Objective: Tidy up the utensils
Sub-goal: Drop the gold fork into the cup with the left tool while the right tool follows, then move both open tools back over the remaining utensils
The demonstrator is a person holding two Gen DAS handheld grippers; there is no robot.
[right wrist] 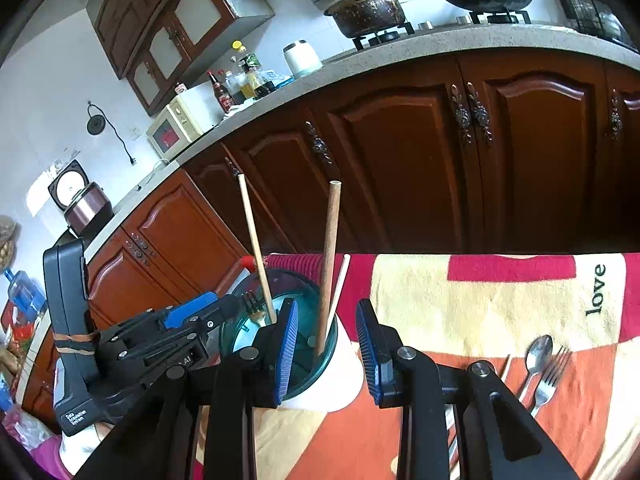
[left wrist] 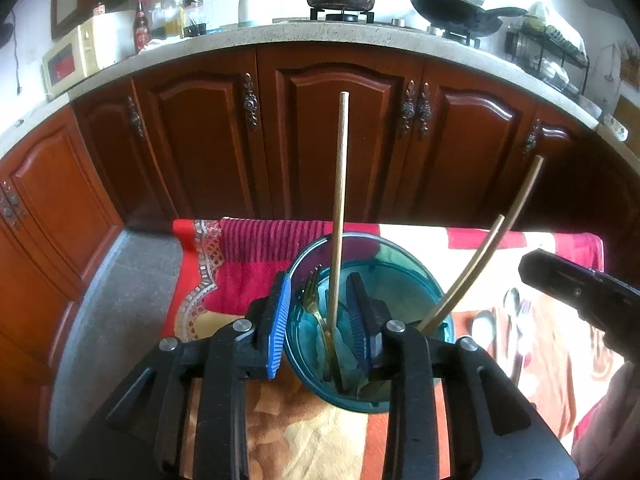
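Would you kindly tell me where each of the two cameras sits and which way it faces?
Left wrist view: rides the left gripper, looking forward and down over the teal glass cup holding wooden chopsticks toward brown kitchen cabinets; its blue-padded fingers straddle the cup's near wall, open; the right gripper's tip shows at right.
Right wrist view: rides the right gripper, facing the same cabinets, tilted; its open jaws show, the left gripper beside the cup.
Shared: cup, chopsticks, patterned red cloth, steel spoon and fork.

Teal glass cup (left wrist: 372, 384) stands upright with three wooden chopsticks (left wrist: 339, 208) and a fork inside; spoon (right wrist: 536, 356) and fork (right wrist: 550, 376) lie flat nearby.
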